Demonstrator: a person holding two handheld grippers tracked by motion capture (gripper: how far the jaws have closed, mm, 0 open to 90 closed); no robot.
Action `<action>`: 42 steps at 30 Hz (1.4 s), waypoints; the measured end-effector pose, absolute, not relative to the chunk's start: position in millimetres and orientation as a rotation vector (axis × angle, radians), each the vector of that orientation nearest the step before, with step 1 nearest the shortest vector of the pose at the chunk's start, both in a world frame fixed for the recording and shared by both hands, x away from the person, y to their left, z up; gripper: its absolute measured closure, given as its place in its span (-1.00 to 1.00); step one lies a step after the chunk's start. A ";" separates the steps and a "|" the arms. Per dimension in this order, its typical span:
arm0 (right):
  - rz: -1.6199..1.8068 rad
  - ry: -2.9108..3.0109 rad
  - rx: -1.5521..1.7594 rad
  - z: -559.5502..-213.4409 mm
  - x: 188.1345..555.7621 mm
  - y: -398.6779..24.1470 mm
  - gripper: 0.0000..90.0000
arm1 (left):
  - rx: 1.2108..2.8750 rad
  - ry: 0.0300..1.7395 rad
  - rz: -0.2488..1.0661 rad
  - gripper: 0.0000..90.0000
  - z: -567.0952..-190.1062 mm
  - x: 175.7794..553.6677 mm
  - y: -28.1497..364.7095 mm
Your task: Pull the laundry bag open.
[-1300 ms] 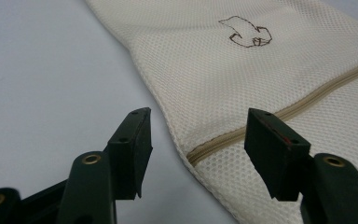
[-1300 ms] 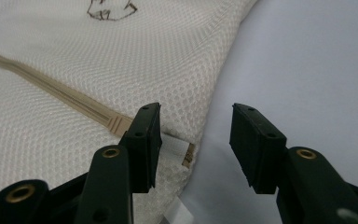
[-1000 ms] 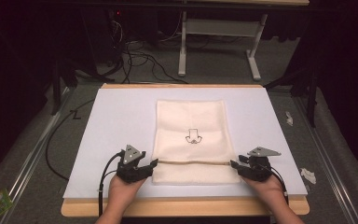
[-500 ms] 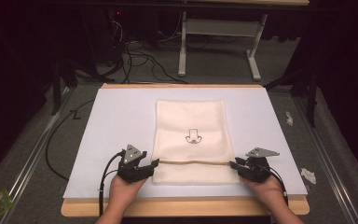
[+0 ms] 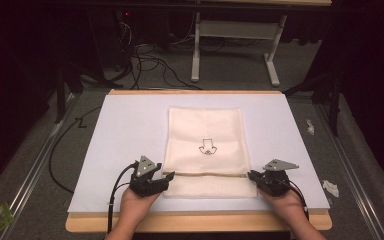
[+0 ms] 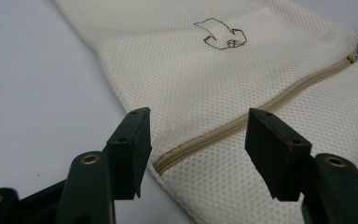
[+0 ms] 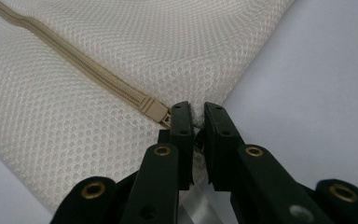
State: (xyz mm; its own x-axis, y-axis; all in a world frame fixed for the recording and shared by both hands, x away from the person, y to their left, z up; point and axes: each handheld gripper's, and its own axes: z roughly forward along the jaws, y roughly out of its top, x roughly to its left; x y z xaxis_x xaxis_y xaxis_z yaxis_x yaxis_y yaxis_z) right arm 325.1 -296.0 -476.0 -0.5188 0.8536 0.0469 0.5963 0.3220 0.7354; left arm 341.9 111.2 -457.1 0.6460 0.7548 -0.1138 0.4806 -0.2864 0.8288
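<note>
Since the earlier frame the hands have kept their places at the near edge, and the mesh bag (image 5: pixel 206 150) lies unchanged; what differs is seen at the right gripper (image 5: pixel 254 176), whose fingers (image 7: pixel 214 135) have just been closing and are now pinched together on the bag's edge right beside the zipper pull (image 7: pixel 154 110). The left gripper (image 5: pixel 169 176) is held with its fingers (image 6: pixel 129 149) spread, the bag's corner and the zipper (image 6: pixel 242 119) end lying between them without being pressed. The cream bag is laid flat in the middle of the white sheet (image 5: pixel 120 130) covering the tabletop (image 5: pixel 195 221), its long axis running away from the person. Its zipper crosses the near end from side to side, and the small embroidered mark (image 5: pixel 207 147) sits in its middle.
</note>
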 end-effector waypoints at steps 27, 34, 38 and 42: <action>1.148 2.152 1.205 -453.8 313.5 -302.6 0.88 | 1.989 0.685 0.190 0.06 -456.8 328.4 -17.4; 1.170 2.146 1.201 -452.7 313.3 -305.3 0.88 | 1.967 0.670 0.145 0.28 -463.8 334.5 -59.4; 1.194 2.157 1.187 -451.2 312.9 -307.3 0.88 | 1.963 0.681 0.130 0.41 -467.7 339.0 -76.1; 1.220 2.148 1.172 -448.9 312.0 -307.1 0.89 | 1.957 0.711 0.119 0.48 -471.4 341.4 -88.4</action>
State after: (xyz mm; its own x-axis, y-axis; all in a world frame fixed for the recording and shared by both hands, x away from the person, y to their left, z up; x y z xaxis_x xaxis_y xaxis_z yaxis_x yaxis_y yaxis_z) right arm 312.0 -307.1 -448.9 -0.5655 0.8229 0.0554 0.4690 0.2656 0.8423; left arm 341.4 -88.4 -471.4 0.8216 0.5272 -0.2167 0.4278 -0.3192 0.8456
